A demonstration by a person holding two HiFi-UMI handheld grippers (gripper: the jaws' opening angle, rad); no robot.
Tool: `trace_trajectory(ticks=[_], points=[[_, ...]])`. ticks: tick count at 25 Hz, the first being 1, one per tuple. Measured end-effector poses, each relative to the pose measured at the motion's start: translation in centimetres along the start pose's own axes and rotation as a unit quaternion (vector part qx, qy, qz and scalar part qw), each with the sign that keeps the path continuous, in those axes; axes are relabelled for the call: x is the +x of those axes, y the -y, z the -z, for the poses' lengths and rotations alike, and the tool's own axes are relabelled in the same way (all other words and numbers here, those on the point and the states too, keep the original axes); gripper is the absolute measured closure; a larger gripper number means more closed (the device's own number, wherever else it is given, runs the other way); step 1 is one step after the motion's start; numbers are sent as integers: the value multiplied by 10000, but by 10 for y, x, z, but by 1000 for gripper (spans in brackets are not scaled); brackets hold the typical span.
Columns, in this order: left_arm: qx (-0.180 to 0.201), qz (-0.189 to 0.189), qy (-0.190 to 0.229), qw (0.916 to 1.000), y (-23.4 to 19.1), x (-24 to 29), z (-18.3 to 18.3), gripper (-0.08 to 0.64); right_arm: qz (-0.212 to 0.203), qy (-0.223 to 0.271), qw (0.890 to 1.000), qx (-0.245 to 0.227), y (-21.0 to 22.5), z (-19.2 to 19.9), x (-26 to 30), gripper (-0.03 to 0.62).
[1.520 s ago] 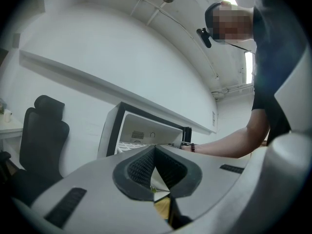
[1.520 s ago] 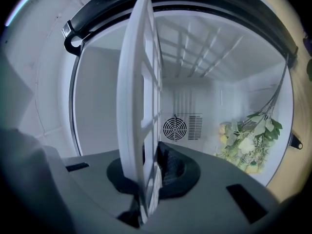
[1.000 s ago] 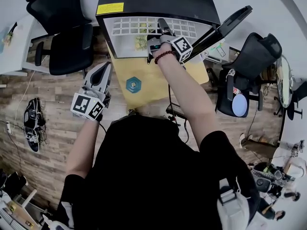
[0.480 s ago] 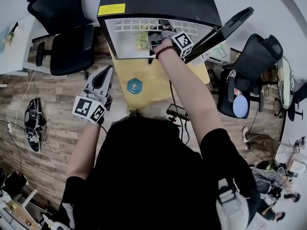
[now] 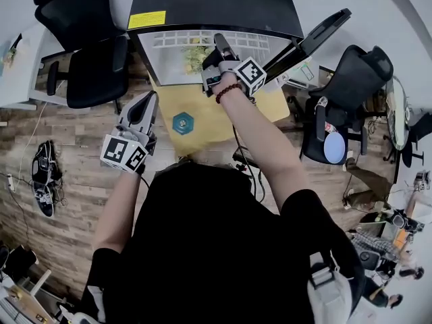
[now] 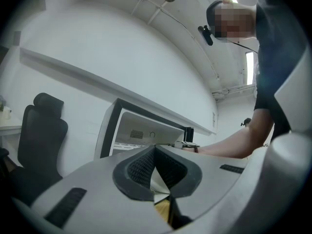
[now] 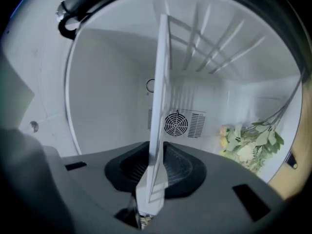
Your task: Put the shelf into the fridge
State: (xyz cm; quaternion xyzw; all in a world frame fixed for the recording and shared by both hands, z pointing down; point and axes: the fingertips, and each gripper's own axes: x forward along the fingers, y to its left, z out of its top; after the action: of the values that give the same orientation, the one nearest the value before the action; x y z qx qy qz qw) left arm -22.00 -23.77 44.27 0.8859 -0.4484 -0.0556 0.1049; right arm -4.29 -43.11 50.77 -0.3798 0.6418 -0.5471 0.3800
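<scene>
While my right gripper (image 5: 220, 44) reaches into the open fridge (image 5: 216, 5), its jaws are clamped on the near edge of the white grid shelf (image 5: 182, 39). In the right gripper view the shelf (image 7: 161, 82) runs edge-on from between the pads (image 7: 183, 169) towards the far wall of the fridge, so most of it is already inside. The right gripper (image 7: 155, 167) points at a round fan vent (image 7: 176, 124) on that wall. A bunch of yellow-green flowers (image 7: 248, 145) lies on the fridge floor to the right of the shelf.

My left gripper (image 5: 140, 106) hangs outside, near and to the left of the fridge, well apart from the shelf. Left gripper view: the jaws of the left gripper (image 6: 155, 152) meet at the tips with nothing held.

The fridge door (image 5: 317, 32) stands open to the right. The fridge sits on a yellow board (image 5: 202, 117), and a teal hexagonal piece (image 5: 183, 121) rests on the board's near part. A black office chair (image 5: 88, 46) stands left of the fridge.
</scene>
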Motion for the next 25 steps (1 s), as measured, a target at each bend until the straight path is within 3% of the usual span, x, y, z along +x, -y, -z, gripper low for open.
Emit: trace_trajectory(ticks=[5,7,8,10,13,16,18,21,25], points=[[-101,86,106,9999,10,6,2,541,152,-553,9941,-916,-5,22,-58,549],[-105,132,125,9998,18,8,3,541,134,-847,9817,-1702,-9,23,-79,558],[-93,159,135,9997,21,10,2,541,111,-983,9703,-2208,-13,22,-88,567],[-72,186,147,9997,26,15,1,541,59,-1214,9364,-3293,-23,18,-103,571],[-60,177,144,9997,31,21,4,541,52,-1463,8670,-4763,-38,18,-121,575],[4,132,188,9997,38,25,4,541,66,-1465,7999,-5819,-51,19,-136,580],[167,115,260,9995,44,29,1,541,45,-1411,7629,-6309,-58,18,-141,578],[418,129,316,9985,52,31,-1,541,-14,-1318,7259,-6751,-64,15,-150,578],[482,147,340,9982,54,35,-3,541,-171,-1285,6926,-7096,-72,12,-159,578]])
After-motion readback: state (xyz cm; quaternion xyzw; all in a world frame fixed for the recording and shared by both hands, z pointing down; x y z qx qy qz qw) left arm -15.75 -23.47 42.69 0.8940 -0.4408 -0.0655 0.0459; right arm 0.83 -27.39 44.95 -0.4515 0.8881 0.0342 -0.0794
